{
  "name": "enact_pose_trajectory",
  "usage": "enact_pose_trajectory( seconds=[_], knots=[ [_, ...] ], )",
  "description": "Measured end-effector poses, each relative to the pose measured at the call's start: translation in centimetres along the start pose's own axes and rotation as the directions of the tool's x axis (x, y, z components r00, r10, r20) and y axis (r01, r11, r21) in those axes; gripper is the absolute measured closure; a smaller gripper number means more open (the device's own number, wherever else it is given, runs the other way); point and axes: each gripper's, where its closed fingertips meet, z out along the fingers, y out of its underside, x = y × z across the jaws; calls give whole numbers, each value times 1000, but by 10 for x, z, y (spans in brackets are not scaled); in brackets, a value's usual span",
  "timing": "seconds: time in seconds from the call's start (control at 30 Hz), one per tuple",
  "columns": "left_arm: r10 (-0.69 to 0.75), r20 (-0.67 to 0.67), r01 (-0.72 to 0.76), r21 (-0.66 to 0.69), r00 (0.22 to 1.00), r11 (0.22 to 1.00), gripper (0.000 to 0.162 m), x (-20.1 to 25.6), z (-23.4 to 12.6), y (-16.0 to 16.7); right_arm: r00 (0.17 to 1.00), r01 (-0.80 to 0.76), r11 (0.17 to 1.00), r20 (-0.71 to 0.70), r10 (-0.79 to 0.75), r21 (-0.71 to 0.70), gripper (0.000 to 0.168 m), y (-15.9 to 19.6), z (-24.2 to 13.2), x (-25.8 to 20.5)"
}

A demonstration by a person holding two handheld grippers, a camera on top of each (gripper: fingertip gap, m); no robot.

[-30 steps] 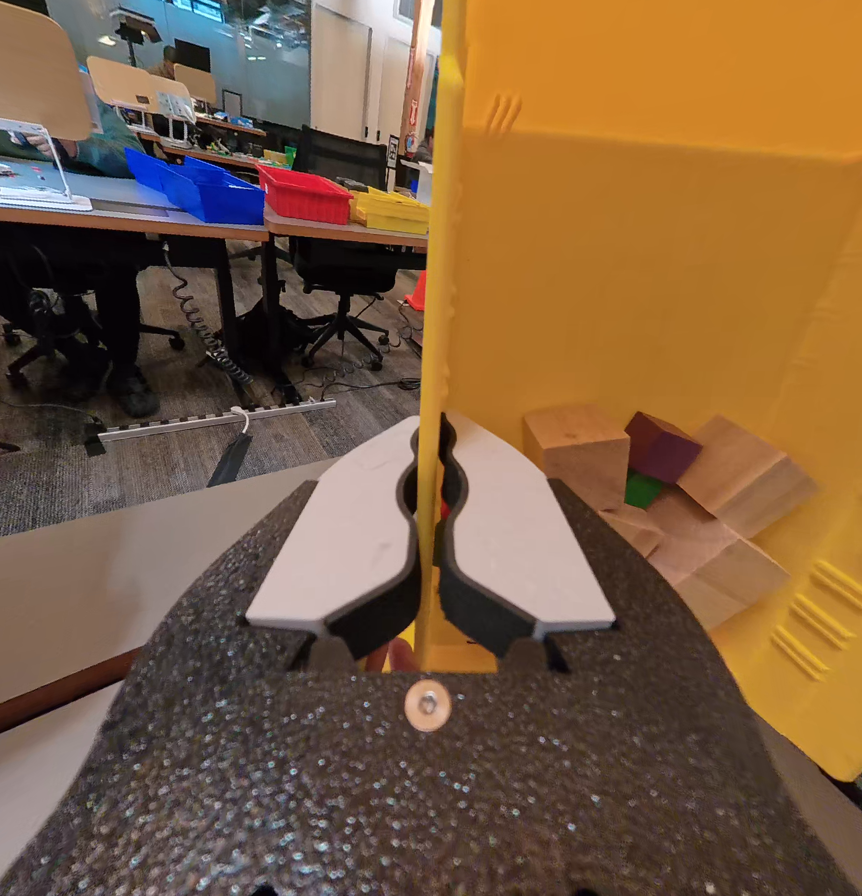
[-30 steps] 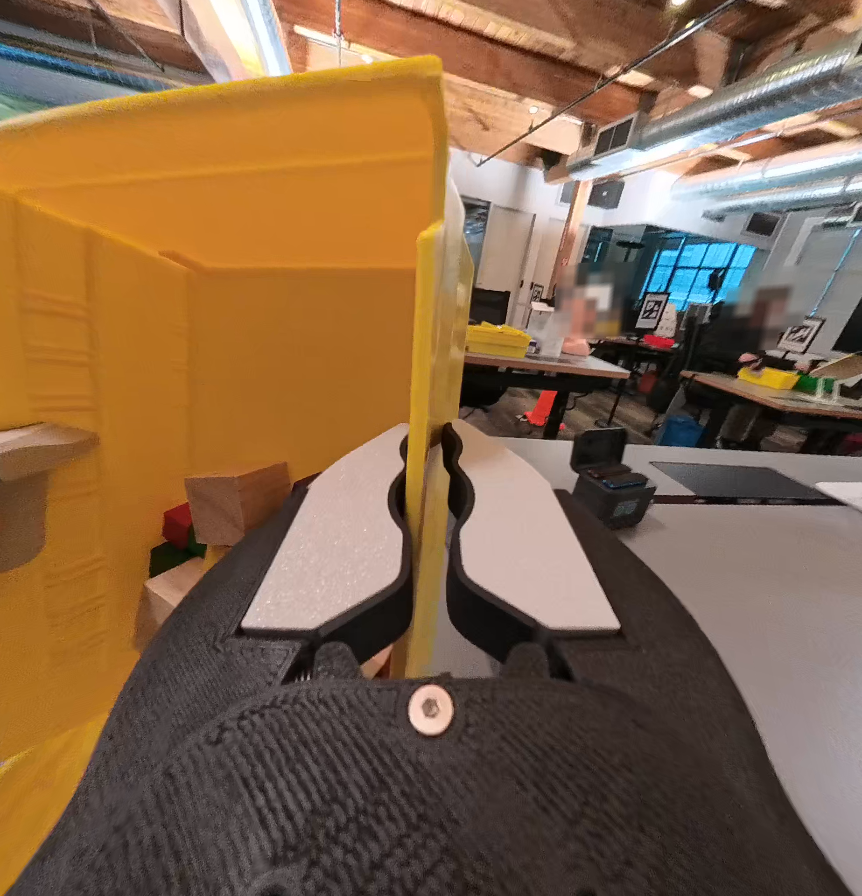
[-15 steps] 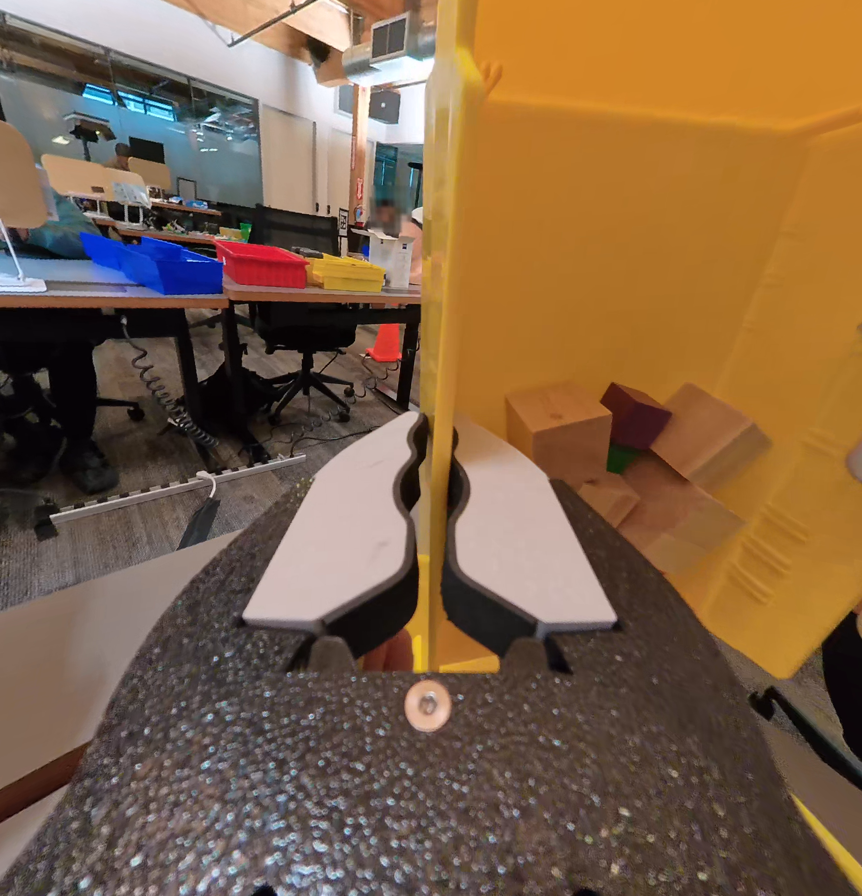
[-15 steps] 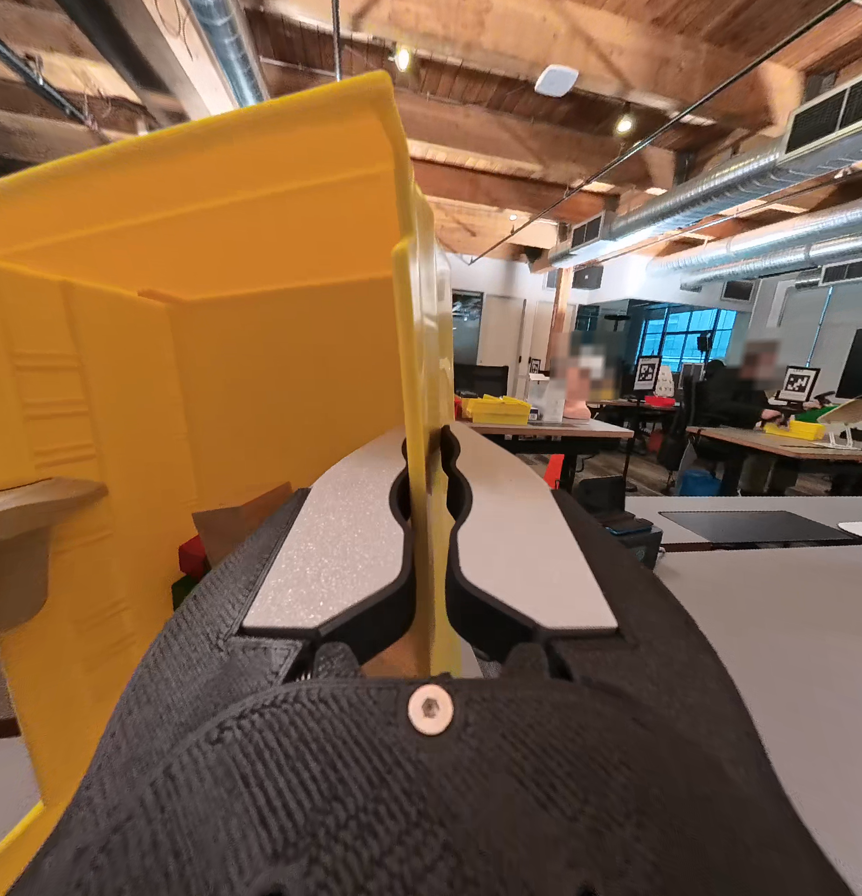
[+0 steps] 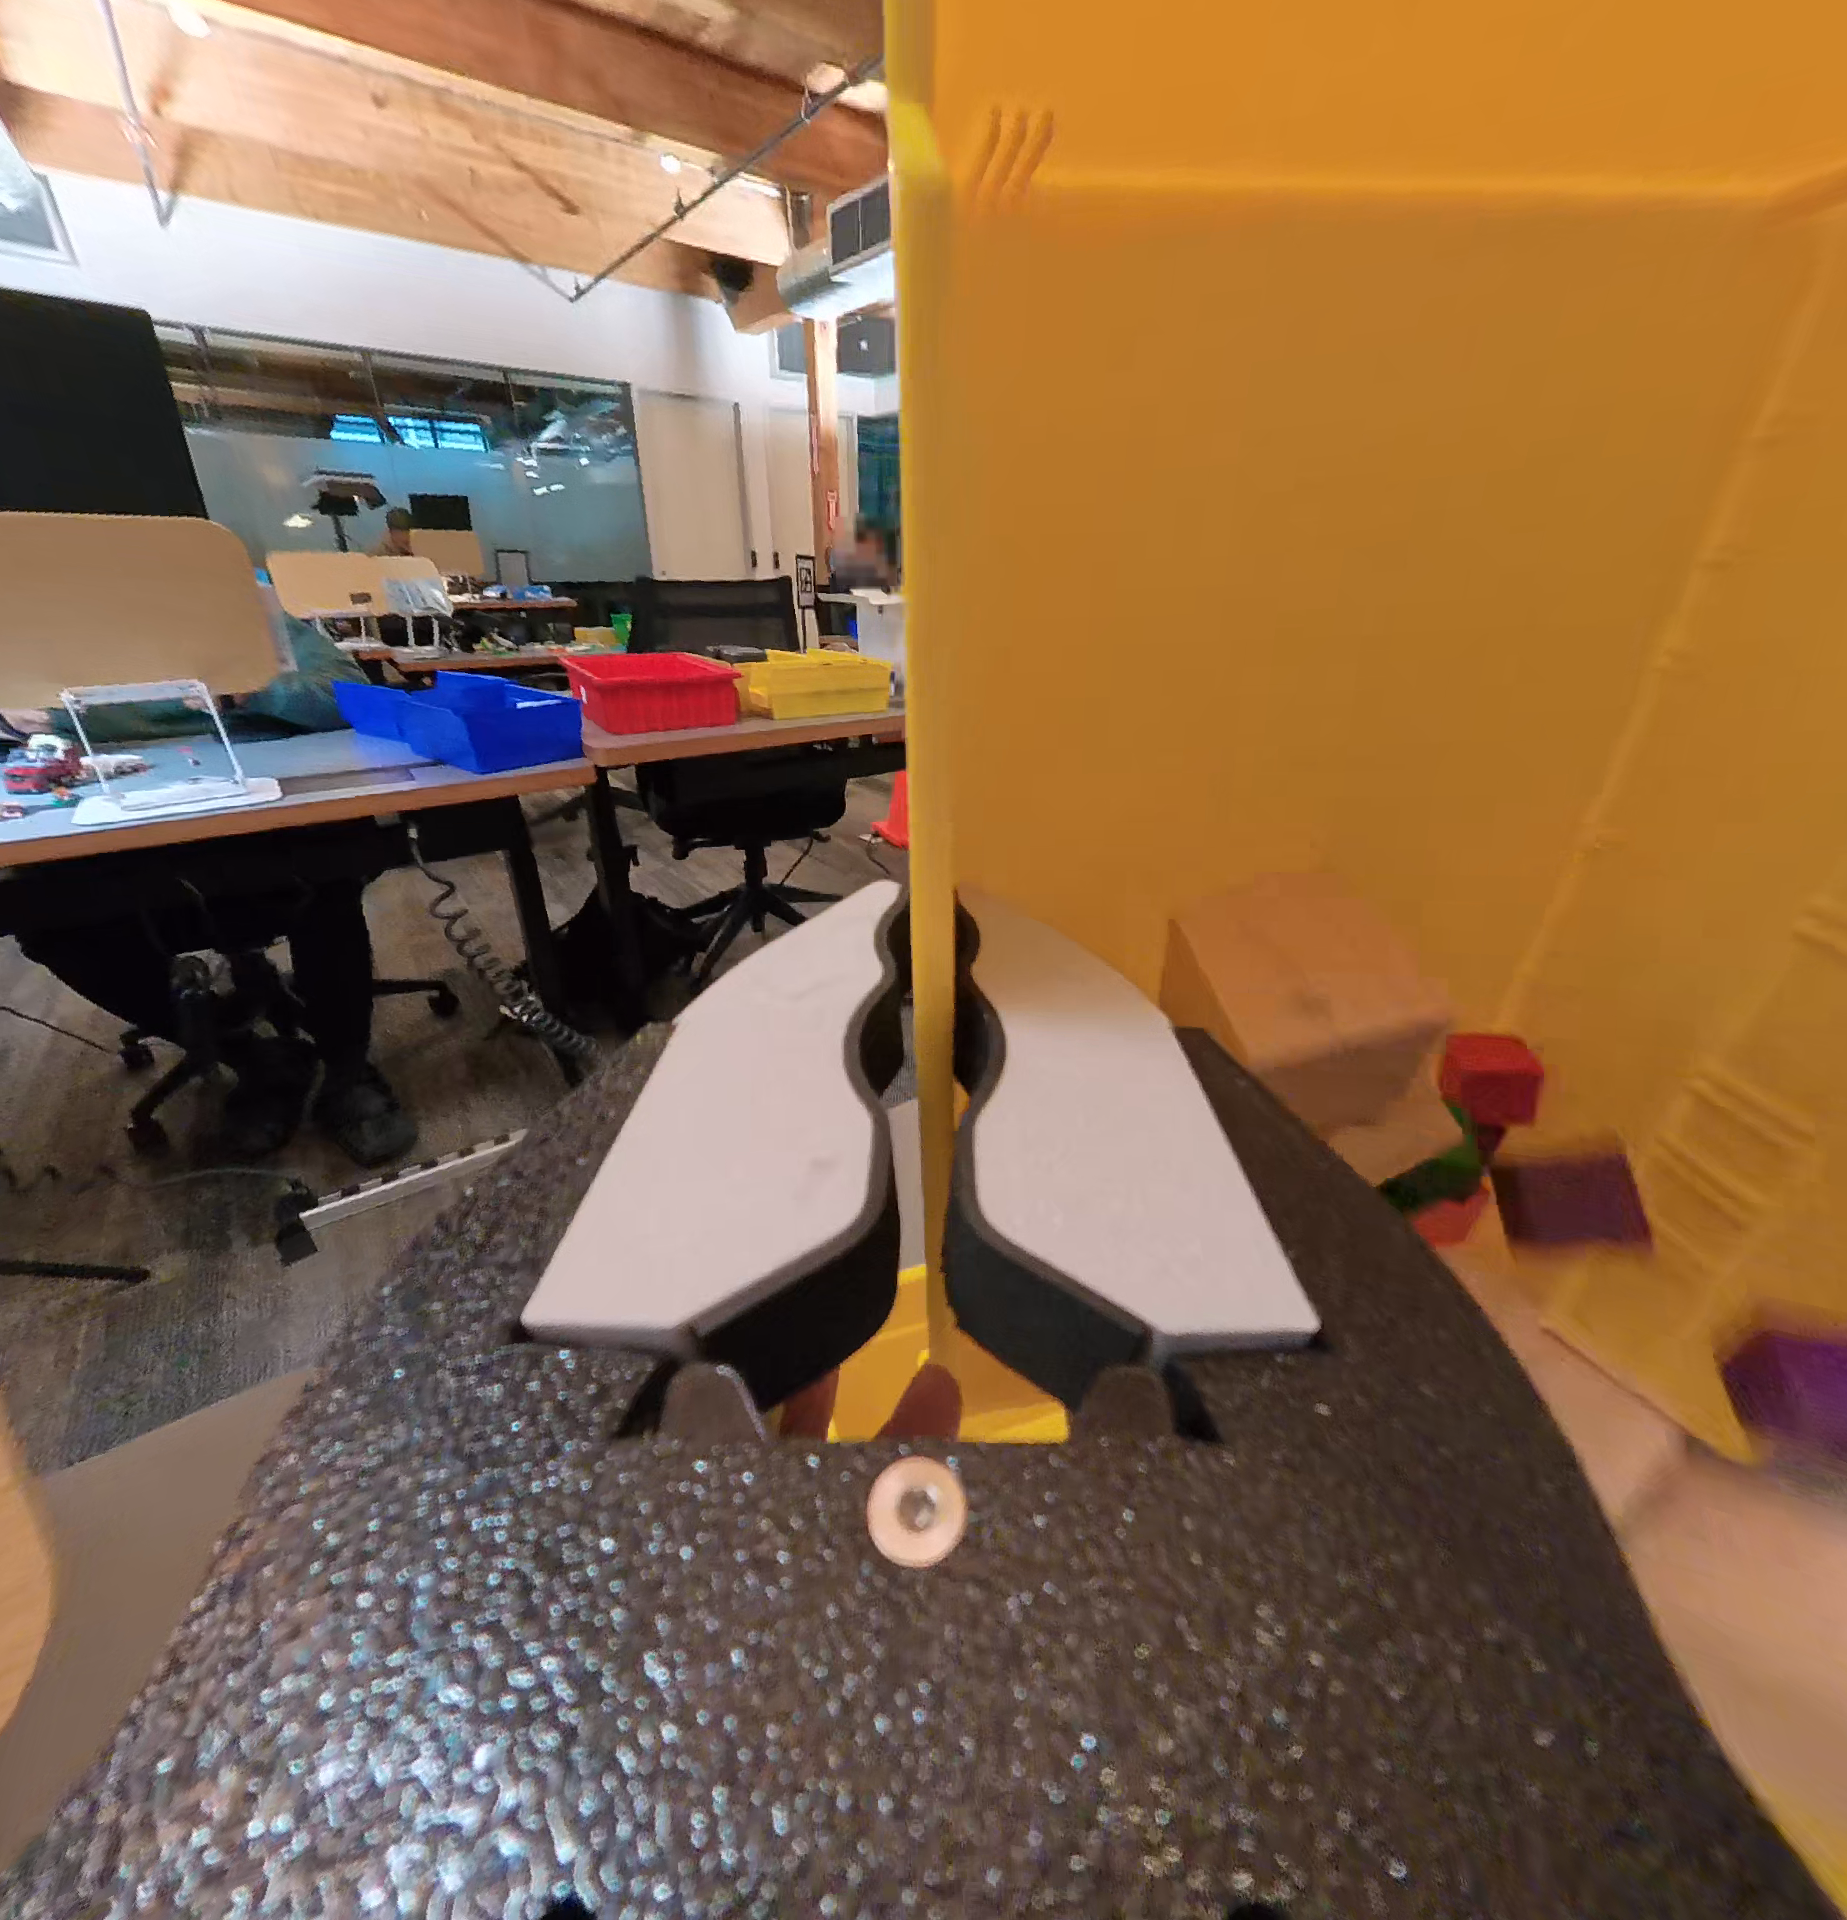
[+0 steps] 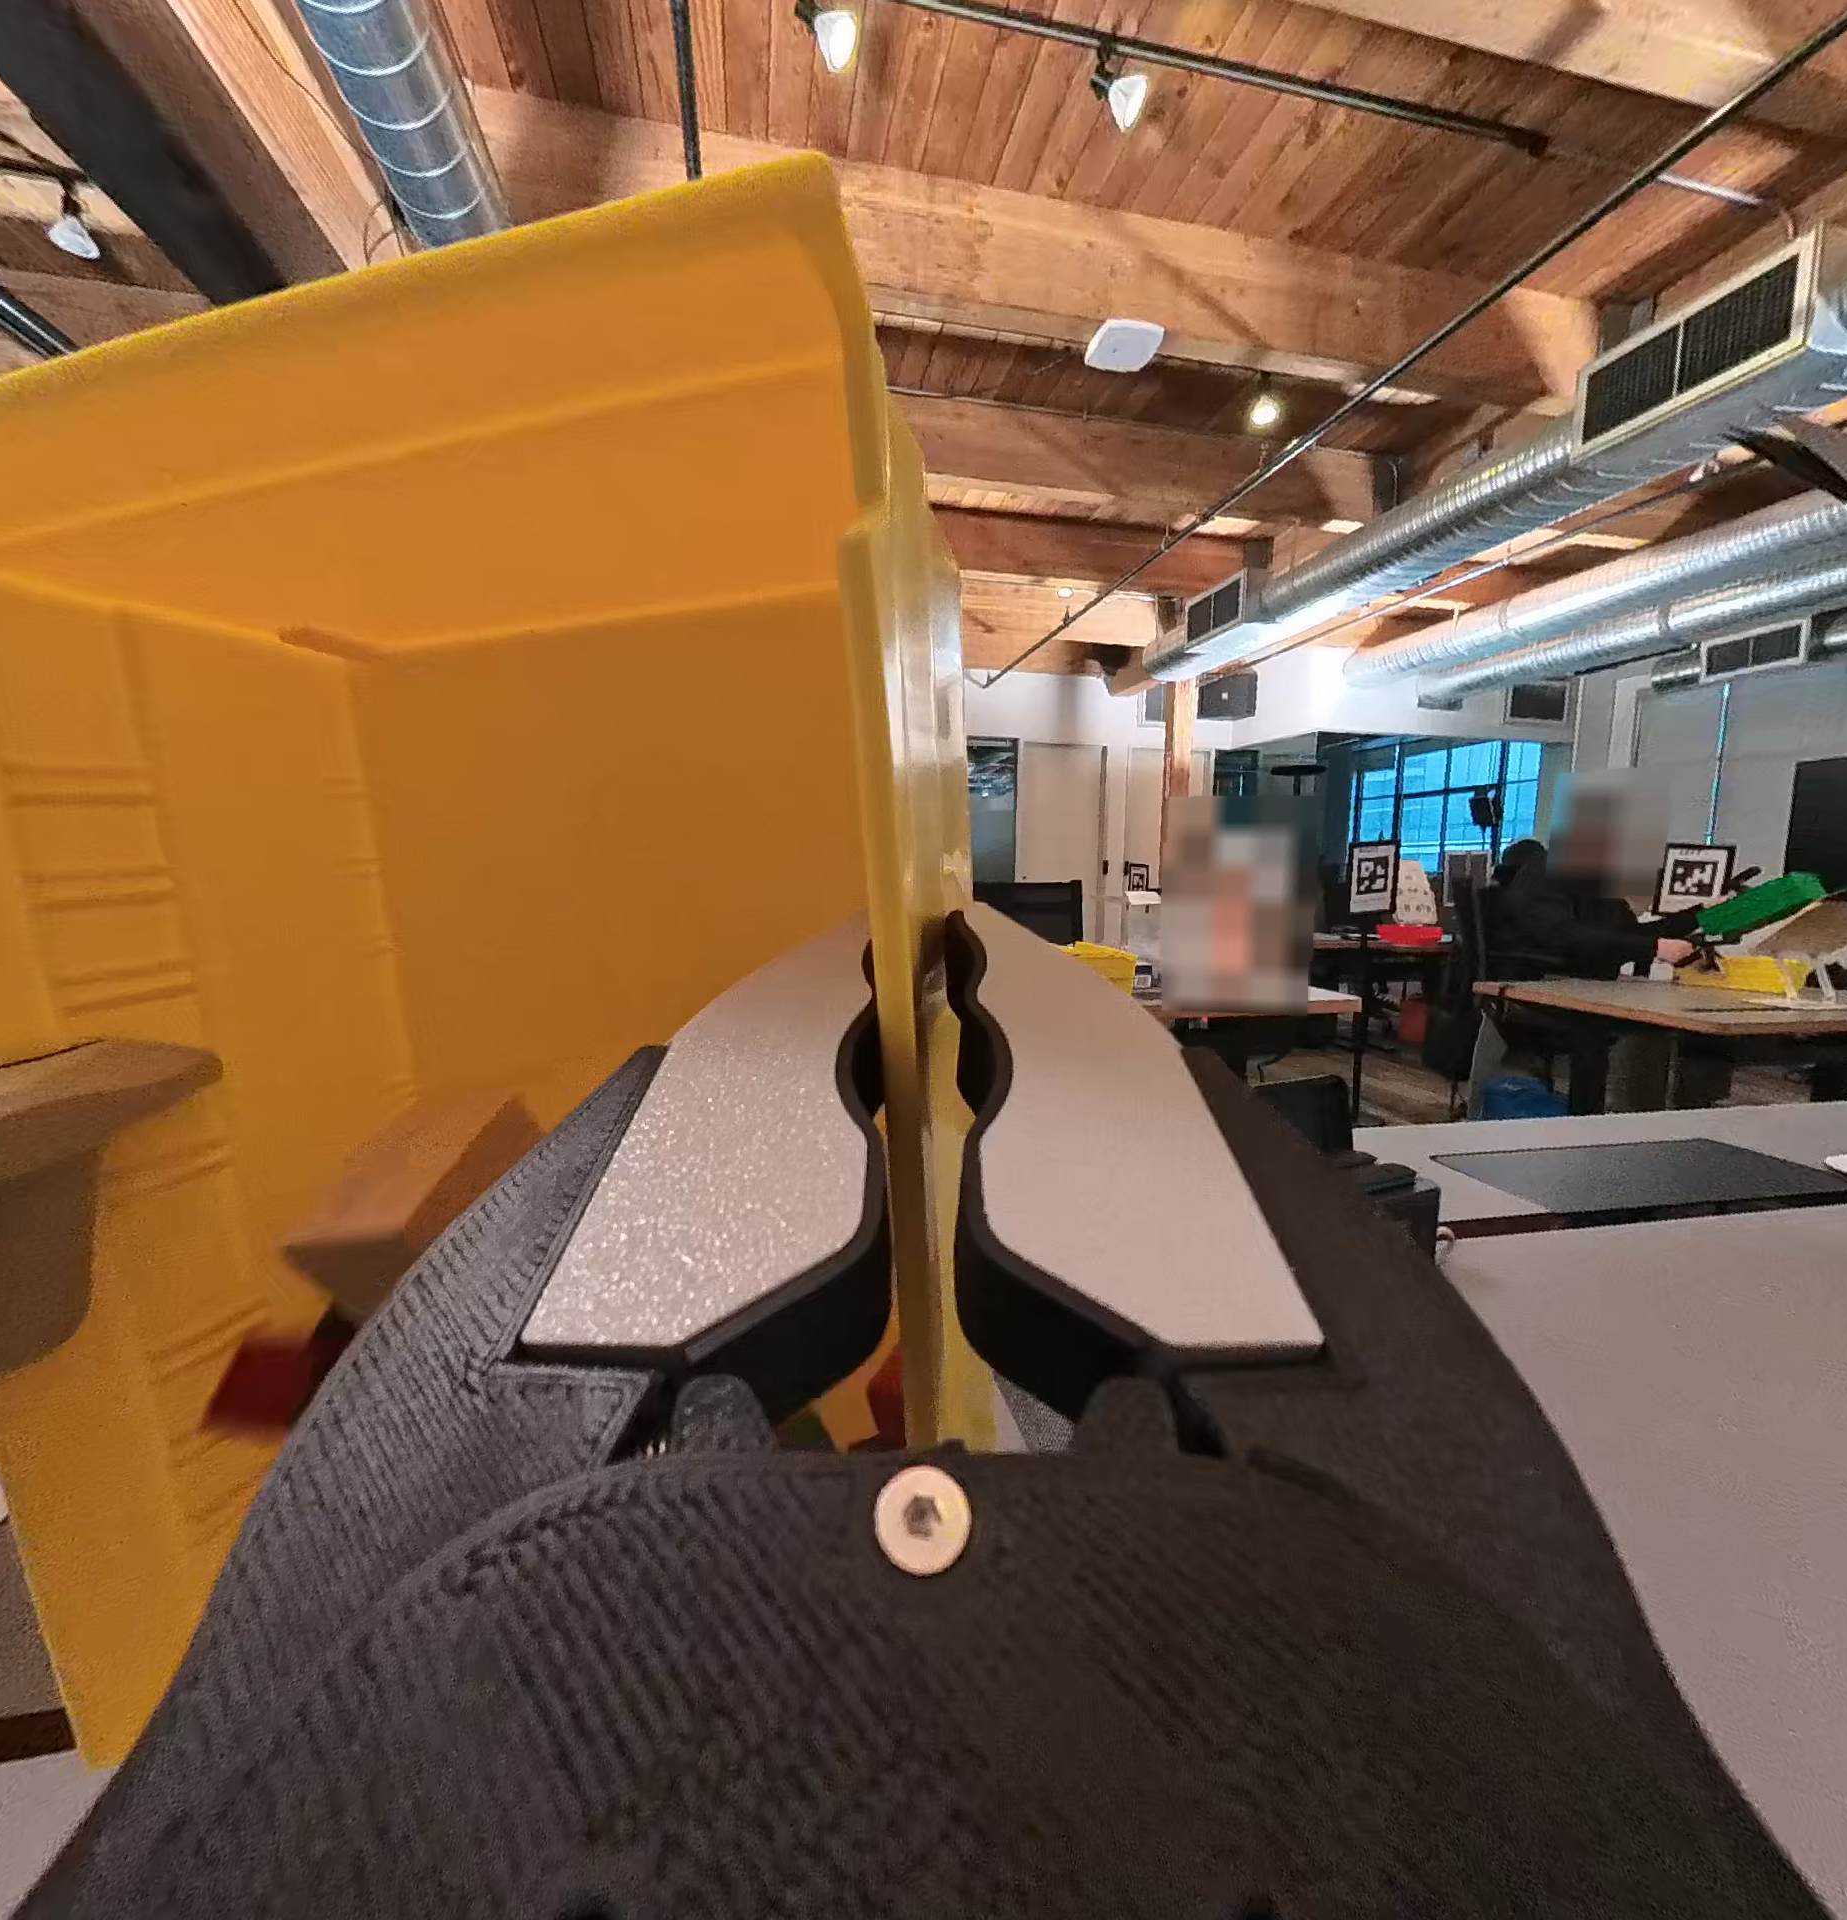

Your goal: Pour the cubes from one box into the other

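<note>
Both grippers hold one yellow box (image 5: 1366,582) tipped steeply, its open side toward the cameras. My left gripper (image 5: 924,920) is shut on the box's left wall. My right gripper (image 6: 914,951) is shut on the opposite wall of the same box (image 6: 545,790). Inside, a wooden cube (image 5: 1303,987), a red cube (image 5: 1490,1081) and purple cubes (image 5: 1568,1195) slide blurred toward the lower edge. In the right wrist view a wooden cube (image 6: 410,1195) and a red cube (image 6: 259,1387) also slide. The left gripper's fingers (image 6: 57,1081) show at the far wall. The other box is hidden.
A grey table (image 6: 1677,1403) lies to the right with a black mat (image 6: 1636,1169) on it. Beyond are desks with blue, red and yellow bins (image 5: 649,691), office chairs and seated people.
The box has tipped further and both cameras have swung upward. The cubes, earlier piled still in the corner, now slide and tumble toward the box's lower edge.
</note>
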Motion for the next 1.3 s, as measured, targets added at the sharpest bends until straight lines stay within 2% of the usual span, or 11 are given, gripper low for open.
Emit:
enact_pose_trajectory(
  seconds=[0.13, 0.33, 0.47, 0.67, 0.97, 1.03, 1.1, 1.3],
  knots=[
    [-3, 4, 3, -25, 1000, 1000, 159, 2, 1, 4, 1000, -25, 1000, -9, 25, -15, 161, 7, -2, 3],
    [-16, 14, 18, -118, 1000, 993, 159, -2, 4, 37, 999, -39, 996, -10, 38, -74, 161, 34, -5, 2],
    [-19, 14, 20, -102, 1000, 995, 158, -5, 1, 41, 999, -48, 997, 16, 49, -67, 160, 34, -3, -2],
    [-11, 12, 12, -73, 1000, 997, 159, -7, -4, 35, 997, -69, 996, 28, 70, -50, 160, 31, -5, -4],
    [40, 32, -41, 37, 999, 998, 158, -7, -11, 11, 990, -58, 997, 129, 51, 54, 158, 0, 1, -12],
    [11, 22, -11, 22, 1000, 1000, 158, -6, -10, 11, 991, -51, 998, 128, 47, 32, 158, -3, 3, -12],
    [12, 29, -14, 57, 1000, 998, 158, -6, -13, 3, 989, -42, 996, 146, 30, 75, 157, -13, 1, -15],
    [38, 21, -39, 62, 999, 997, 157, -4, -14, 1, 989, -70, 995, 134, 60, 72, 158, -7, 1, -10]
  ],
)
